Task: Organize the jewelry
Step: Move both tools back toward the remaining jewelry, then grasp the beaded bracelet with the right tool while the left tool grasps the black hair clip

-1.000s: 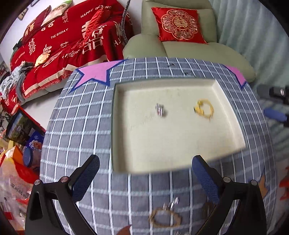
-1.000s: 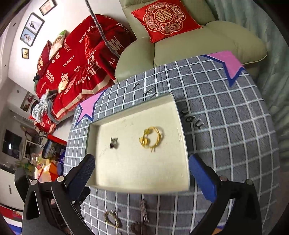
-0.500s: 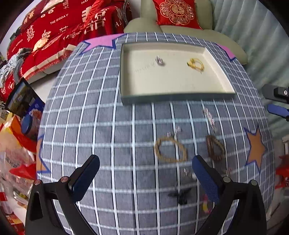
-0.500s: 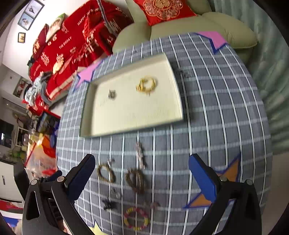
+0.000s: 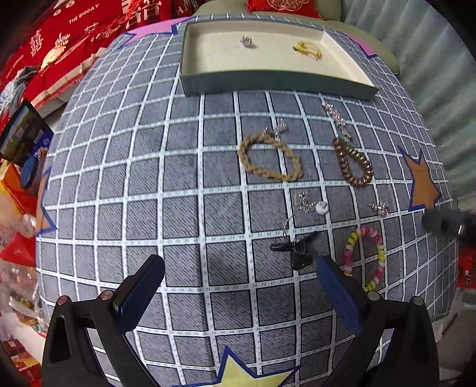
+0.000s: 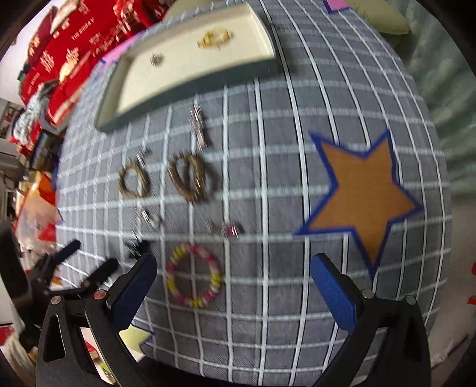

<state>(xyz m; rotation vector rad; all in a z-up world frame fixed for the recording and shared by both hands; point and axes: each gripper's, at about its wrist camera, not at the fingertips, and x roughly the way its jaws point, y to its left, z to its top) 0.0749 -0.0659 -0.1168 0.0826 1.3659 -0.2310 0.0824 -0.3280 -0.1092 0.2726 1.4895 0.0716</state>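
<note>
A cream-lined tray (image 5: 276, 80) at the table's far side holds a yellow bracelet (image 5: 308, 49) and a small silver piece (image 5: 247, 41); it also shows in the right wrist view (image 6: 190, 80). On the checked cloth lie a tan braided bracelet (image 5: 269, 157), a bronze chain bracelet (image 5: 352, 162), a silver chain (image 5: 336, 114), a white charm (image 5: 321, 207), a black clip (image 5: 297, 250) and a pink-yellow bead bracelet (image 5: 366, 256), also seen from the right wrist (image 6: 195, 278). My left gripper (image 5: 238, 290) is open and empty. My right gripper (image 6: 233, 287) is open and empty, just right of the beads.
The round table wears a grey checked cloth (image 5: 148, 178) with an orange star (image 6: 363, 193). A small pink earring (image 5: 379, 208) lies near it. A red-covered sofa (image 5: 74, 35) and a green armchair (image 6: 377, 18) stand behind. Bags and boxes (image 5: 17, 184) crowd the floor at left.
Both grippers have pulled back from above the tray toward the near side of the table and lower. The loose jewelry on the cloth has come into view. Both stay open.
</note>
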